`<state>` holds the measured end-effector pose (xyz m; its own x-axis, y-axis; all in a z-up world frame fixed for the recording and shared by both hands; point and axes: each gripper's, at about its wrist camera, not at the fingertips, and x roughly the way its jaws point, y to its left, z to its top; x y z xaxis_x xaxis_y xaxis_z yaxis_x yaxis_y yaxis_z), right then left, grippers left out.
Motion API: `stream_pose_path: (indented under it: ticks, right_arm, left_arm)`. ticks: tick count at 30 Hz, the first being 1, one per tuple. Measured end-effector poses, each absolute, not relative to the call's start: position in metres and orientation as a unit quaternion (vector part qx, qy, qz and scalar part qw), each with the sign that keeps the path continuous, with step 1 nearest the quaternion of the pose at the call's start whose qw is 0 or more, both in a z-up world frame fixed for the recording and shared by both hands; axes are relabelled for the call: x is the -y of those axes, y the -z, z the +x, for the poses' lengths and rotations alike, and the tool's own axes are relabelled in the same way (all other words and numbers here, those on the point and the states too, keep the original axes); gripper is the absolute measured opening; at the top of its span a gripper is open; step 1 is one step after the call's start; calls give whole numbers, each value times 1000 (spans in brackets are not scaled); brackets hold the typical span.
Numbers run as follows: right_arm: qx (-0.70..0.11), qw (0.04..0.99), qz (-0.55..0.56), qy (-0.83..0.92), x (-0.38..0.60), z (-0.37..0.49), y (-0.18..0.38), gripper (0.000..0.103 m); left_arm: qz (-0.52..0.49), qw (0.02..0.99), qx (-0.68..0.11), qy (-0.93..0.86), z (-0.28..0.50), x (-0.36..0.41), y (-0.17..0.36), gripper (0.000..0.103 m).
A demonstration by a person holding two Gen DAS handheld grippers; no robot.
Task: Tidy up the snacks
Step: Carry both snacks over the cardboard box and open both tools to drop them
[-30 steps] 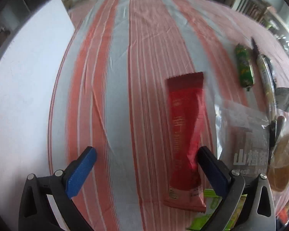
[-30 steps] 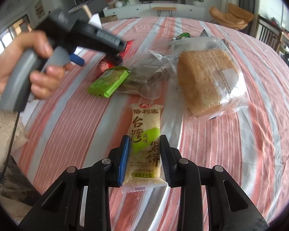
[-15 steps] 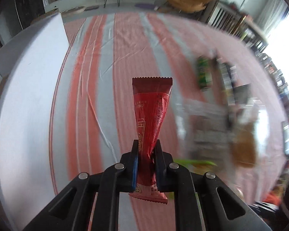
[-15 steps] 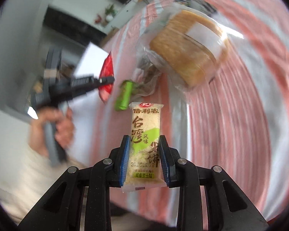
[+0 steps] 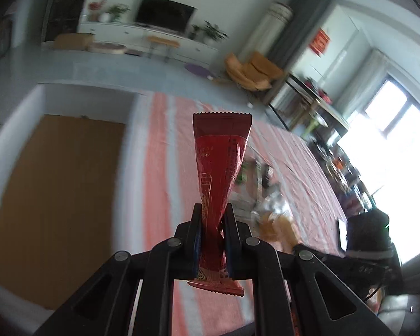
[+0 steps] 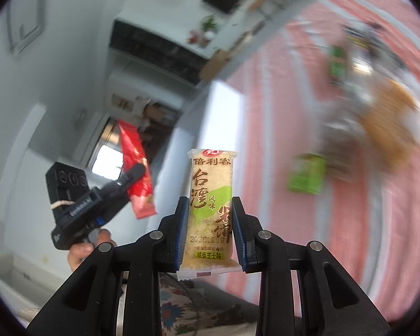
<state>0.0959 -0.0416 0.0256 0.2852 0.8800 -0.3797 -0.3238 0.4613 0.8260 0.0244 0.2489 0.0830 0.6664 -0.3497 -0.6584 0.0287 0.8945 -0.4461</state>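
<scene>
My left gripper [image 5: 212, 224] is shut on a long red snack packet [image 5: 219, 165] and holds it upright in the air above the striped table. It also shows in the right wrist view [image 6: 135, 165], held high at the left. My right gripper [image 6: 210, 215] is shut on a yellow-green rice cracker packet [image 6: 211, 196], lifted off the table. A white box with a brown bottom [image 5: 56, 190] lies to the left of the red packet.
The red-and-grey striped tablecloth [image 5: 159, 168] carries a blurred pile of snacks [image 5: 268, 196]: a bread bag [image 6: 389, 123], a green packet [image 6: 306, 176]. The white box wall [image 6: 221, 117] stands left of the cloth. Room furniture lies beyond.
Both grippers have risen and tilted up with their packets. The left one closed on the red packet a second ago and lifted it beside the box.
</scene>
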Motion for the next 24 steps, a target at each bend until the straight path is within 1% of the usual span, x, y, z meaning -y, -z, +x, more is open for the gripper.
stream_pose_path:
  ticks: [3, 6, 9, 13, 14, 15, 16, 17, 18, 19, 20, 24]
  right_arm:
    - [-429, 725, 285, -457, -23, 111, -59, 31]
    - [-431, 712, 257, -491, -76, 117, -74, 31]
    - [-445, 701, 224, -510, -127, 120, -75, 31]
    - [-462, 706, 171, -510, -180, 120, -58, 31]
    - [-464, 721, 138, -495, -196, 120, -52, 36]
    - [-465, 732, 115, -484, -202, 122, -51, 45]
    - [-464, 743, 90, -474, -209, 123, -50, 55]
    - [-457, 756, 67, -464, -210, 123, -47, 70]
    - [-448, 766, 55, -457, -206, 122, -44, 71]
    - [-436, 782, 34, -445, -198, 122, -40, 71]
    - [-432, 791, 22, -433, -191, 122, -38, 71]
    - [-430, 825, 15, -367, -128, 132, -13, 72]
  left_arm:
    - [-208, 896, -389, 47, 10, -296, -86, 13]
    - [-216, 890, -400, -30, 0, -349, -72, 13]
    - [-226, 878, -412, -86, -5, -383, -50, 13]
    - [-231, 858, -435, -143, -3, -411, -13, 13]
    - [-230, 853, -441, -156, -1, -414, -5, 16]
    - [-227, 848, -448, -169, -1, -414, 2, 19]
    - [-226, 843, -453, -182, 0, -415, 8, 30]
    - [-228, 841, -454, -188, 2, -415, 13, 51]
    - [-230, 840, -452, -191, 3, -415, 16, 71]
    - [-234, 842, -445, -196, 5, -412, 17, 78]
    - [-236, 846, -436, -198, 7, -408, 18, 82]
    - [-238, 857, -426, -162, 25, -381, 18, 82]
